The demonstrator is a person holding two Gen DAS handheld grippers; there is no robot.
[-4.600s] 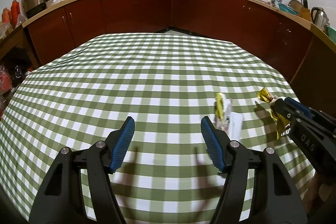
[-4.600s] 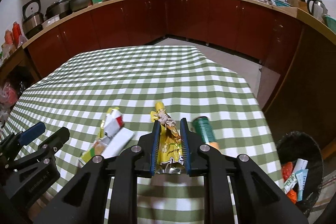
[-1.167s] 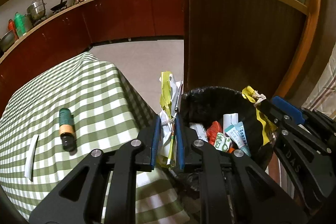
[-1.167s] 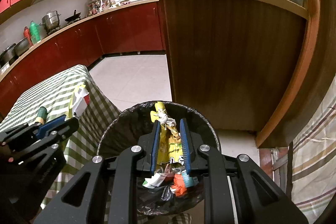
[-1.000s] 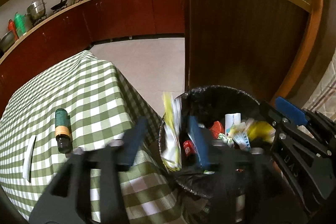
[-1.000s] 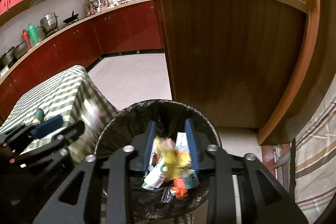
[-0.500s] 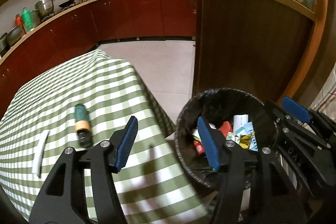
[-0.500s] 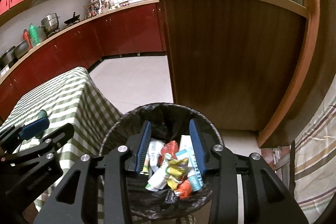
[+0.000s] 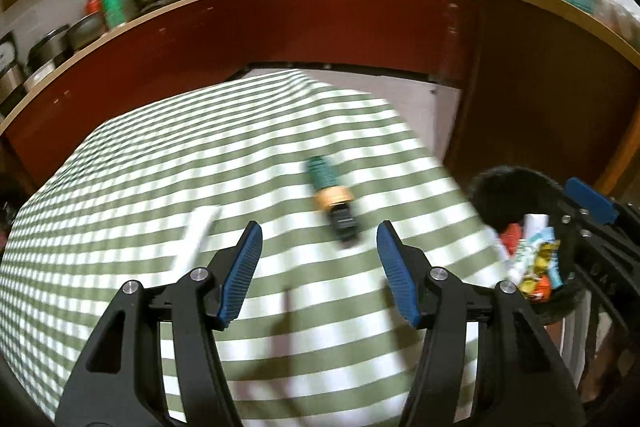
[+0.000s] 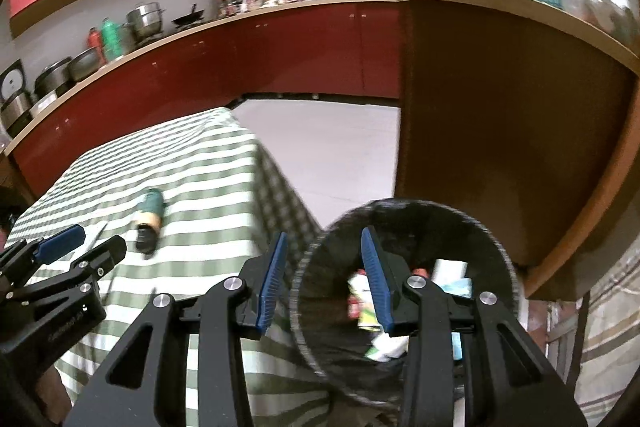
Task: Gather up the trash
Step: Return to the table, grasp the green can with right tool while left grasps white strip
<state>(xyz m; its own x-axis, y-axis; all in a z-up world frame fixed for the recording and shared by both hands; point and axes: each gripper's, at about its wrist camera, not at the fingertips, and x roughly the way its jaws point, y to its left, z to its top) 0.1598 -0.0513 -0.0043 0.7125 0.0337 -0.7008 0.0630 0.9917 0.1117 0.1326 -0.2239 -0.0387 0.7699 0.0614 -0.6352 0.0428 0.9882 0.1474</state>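
**Both grippers empty, one over the worktop, one over the bin**

The left gripper (image 9: 318, 269) hangs above the worktop (image 9: 120, 187), which is covered in a green-and-white checked cloth. Its blue-padded fingers (image 9: 240, 279) stand apart with nothing between them. Just ahead of them, lying flat on the cloth near the worktop's right edge, is a small bottle (image 9: 331, 201) with a green body, an orange band and a dark cap end pointing toward the camera. To its left, well apart from it, lies a white strip (image 9: 196, 239) of trash, blurred, so its kind cannot be told.

The right gripper (image 10: 322, 281) is held over the near rim of the black-lined trash bin (image 10: 320, 267), which stands on the floor just beside the worktop's corner. Its fingers (image 10: 374, 287) are also parted and grip nothing; the left one lines up with the cloth's hanging edge, the right one with the bin's mouth. Inside the bin sit crumpled wrappers (image 10: 366, 307) in white, green, red and yellow.

From the right wrist view the left gripper shows at the lower left, over the worktop and near the bottle. A curved counter with red cabinets (image 10: 280, 47) runs behind, carrying pots and bottles.
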